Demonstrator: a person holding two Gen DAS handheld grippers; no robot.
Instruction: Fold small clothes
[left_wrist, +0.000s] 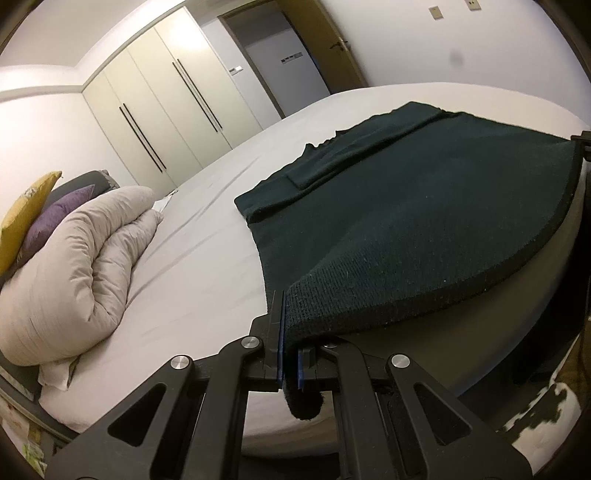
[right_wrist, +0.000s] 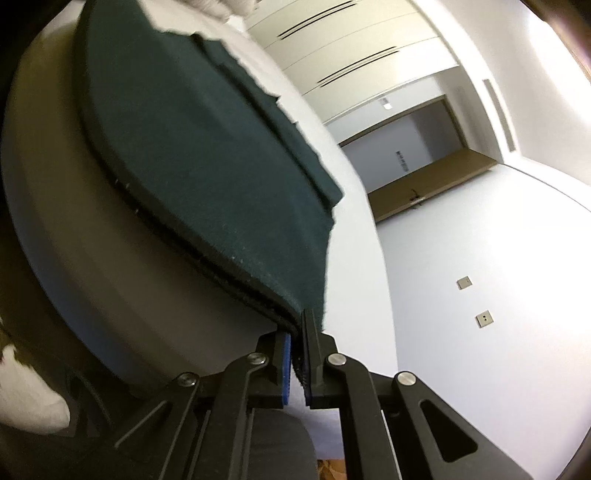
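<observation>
A dark green knit garment (left_wrist: 424, 206) lies spread on the white bed (left_wrist: 207, 236), its near edge lifted off the mattress and stretched between both grippers. My left gripper (left_wrist: 290, 332) is shut on the garment's near left corner. My right gripper (right_wrist: 297, 343) is shut on the garment's (right_wrist: 207, 140) other near corner, with several layers of fabric edge between its blue pads. The right gripper also shows in the left wrist view (left_wrist: 583, 144) at the far right edge. A folded-in sleeve (left_wrist: 351, 158) rests on top of the garment.
A bunched beige duvet (left_wrist: 81, 258) with purple and yellow cushions (left_wrist: 33, 218) sits at the head of the bed on the left. Wardrobe doors (left_wrist: 166, 107) and a doorway (left_wrist: 280, 59) stand beyond the bed. The bed's near edge drops to a dark floor.
</observation>
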